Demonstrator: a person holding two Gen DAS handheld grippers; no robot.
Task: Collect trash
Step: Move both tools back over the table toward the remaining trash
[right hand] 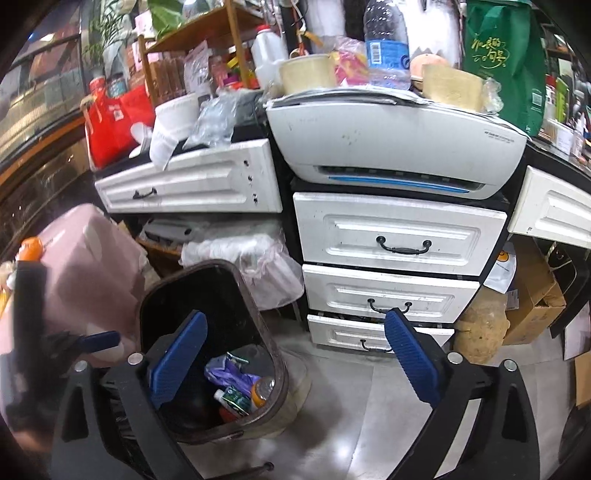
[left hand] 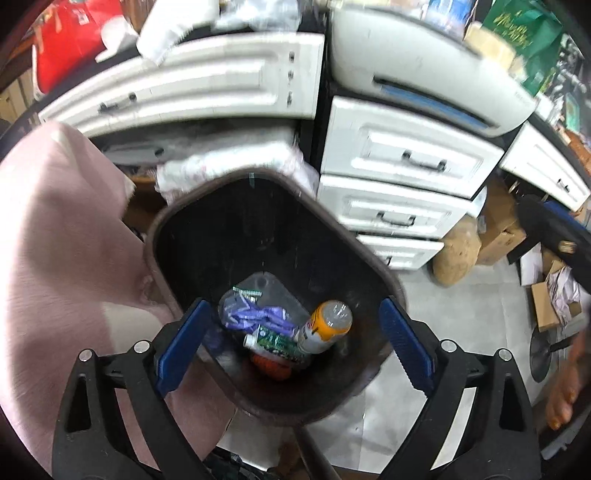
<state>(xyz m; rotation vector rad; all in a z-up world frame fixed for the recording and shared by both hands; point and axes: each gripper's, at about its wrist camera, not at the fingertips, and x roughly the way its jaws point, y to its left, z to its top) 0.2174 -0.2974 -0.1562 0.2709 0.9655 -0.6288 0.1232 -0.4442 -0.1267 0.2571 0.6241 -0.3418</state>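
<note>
Trash in bin below left fingers, spread, empty; right fingers spread.

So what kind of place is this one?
Probably a cluttered home office or small shop counter: white drawers with a printer on top, shelves packed with goods, and a bin on the tiled floor.

Dark bin upright on floor, holding bottles, wrappers.

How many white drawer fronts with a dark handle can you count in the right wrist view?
4: one wide drawer upper left; three stacked under the printer: top, middle, bottom, partly hidden by the right gripper.
</note>
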